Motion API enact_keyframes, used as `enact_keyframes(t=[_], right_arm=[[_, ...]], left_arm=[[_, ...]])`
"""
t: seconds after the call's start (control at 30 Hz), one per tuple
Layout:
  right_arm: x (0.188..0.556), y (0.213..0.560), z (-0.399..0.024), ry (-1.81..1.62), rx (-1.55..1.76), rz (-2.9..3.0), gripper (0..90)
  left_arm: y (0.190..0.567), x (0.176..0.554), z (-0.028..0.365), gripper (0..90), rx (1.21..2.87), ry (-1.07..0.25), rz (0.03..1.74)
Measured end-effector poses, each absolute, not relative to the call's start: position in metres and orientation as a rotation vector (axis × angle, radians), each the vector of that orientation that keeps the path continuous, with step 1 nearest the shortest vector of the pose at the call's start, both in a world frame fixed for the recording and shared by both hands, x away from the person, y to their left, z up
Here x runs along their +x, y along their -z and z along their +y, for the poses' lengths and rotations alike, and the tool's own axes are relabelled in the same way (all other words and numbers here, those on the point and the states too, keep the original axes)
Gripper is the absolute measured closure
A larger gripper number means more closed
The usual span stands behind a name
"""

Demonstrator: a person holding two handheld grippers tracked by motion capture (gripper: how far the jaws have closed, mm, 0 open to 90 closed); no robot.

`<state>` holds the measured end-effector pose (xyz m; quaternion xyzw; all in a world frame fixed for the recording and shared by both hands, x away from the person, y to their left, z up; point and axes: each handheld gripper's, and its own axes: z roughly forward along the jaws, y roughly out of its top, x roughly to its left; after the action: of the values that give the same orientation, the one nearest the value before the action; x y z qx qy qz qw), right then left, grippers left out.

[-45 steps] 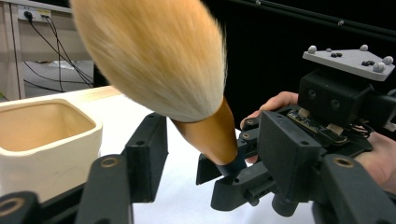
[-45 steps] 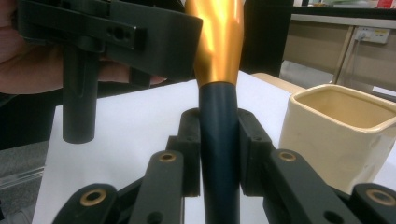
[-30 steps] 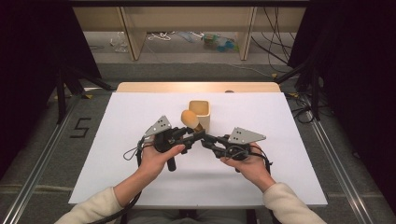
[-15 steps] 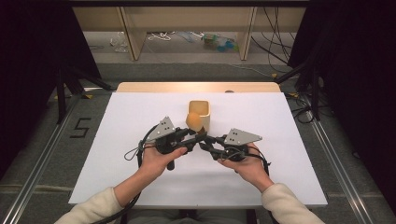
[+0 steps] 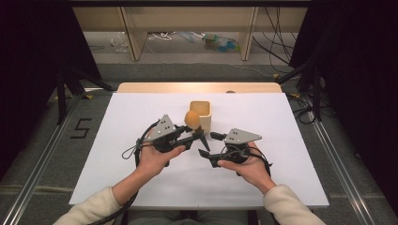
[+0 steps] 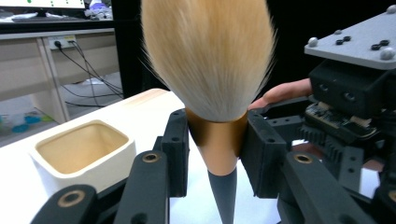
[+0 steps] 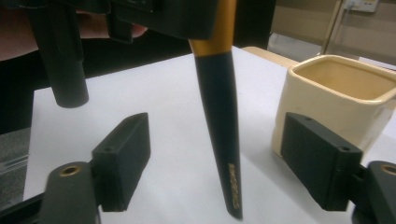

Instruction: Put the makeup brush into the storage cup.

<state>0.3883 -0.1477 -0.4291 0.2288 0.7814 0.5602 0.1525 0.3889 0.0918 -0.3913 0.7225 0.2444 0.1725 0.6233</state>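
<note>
**Brush handed over, left holds, right lets go**

Left gripper [image 6: 217, 154]: jaws clenched on the brush [image 6: 210, 60] at its gold collar, pads pressing both sides. Bristle head stands up above the jaws, dark handle tapers down below them. Gripping at the collar, the widest hard part, likely keeps the brush from sliding and spares the bristles.

Right gripper [image 7: 224, 168]: jaws have just been opening and now stand released, a pad well off either side of the handle [image 7: 219, 126], which hangs between them untouched. My reading: the hand-over is done, and the right jaws have spread to clear the handle before backing away.

In the high view the left gripper [image 5: 197, 136] holds the brush [image 5: 192, 119] raised just in front of the cup [image 5: 201, 115], bristle head near its rim, handle tip pointing towards the right gripper [image 5: 209, 145]. Both hands sit close together at mid-desk [image 5: 281, 178].

Cup: cream, squarish, open top, empty as far as can be seen, upright on the white desk. Its place just beside the brush suggests it is the holder the brush goes into. Bristles-up grip would suit dropping it in handle first.
</note>
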Motion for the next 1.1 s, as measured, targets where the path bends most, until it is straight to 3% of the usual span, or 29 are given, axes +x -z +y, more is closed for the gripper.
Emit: enact_keyframes(t=[0.23,0.57,0.6,1.1], right_arm=[[0.387,0.427,-0.155,-1.611,0.684,2.209,17.4],[0.384,0.424,-0.162,-1.657,0.676,2.172,15.4],[0.384,0.424,-0.163,-1.663,0.676,2.163,15.3],[0.380,0.418,-0.183,-1.686,0.702,2.085,12.1]], left_arm=[[0.390,0.390,0.094,64.7,1.666,-0.427,0.569],[0.386,0.393,0.102,64.7,1.672,-0.456,0.582],[0.385,0.395,0.104,64.7,1.673,-0.504,0.578],[0.382,0.399,0.107,64.8,1.686,-0.491,0.570]])
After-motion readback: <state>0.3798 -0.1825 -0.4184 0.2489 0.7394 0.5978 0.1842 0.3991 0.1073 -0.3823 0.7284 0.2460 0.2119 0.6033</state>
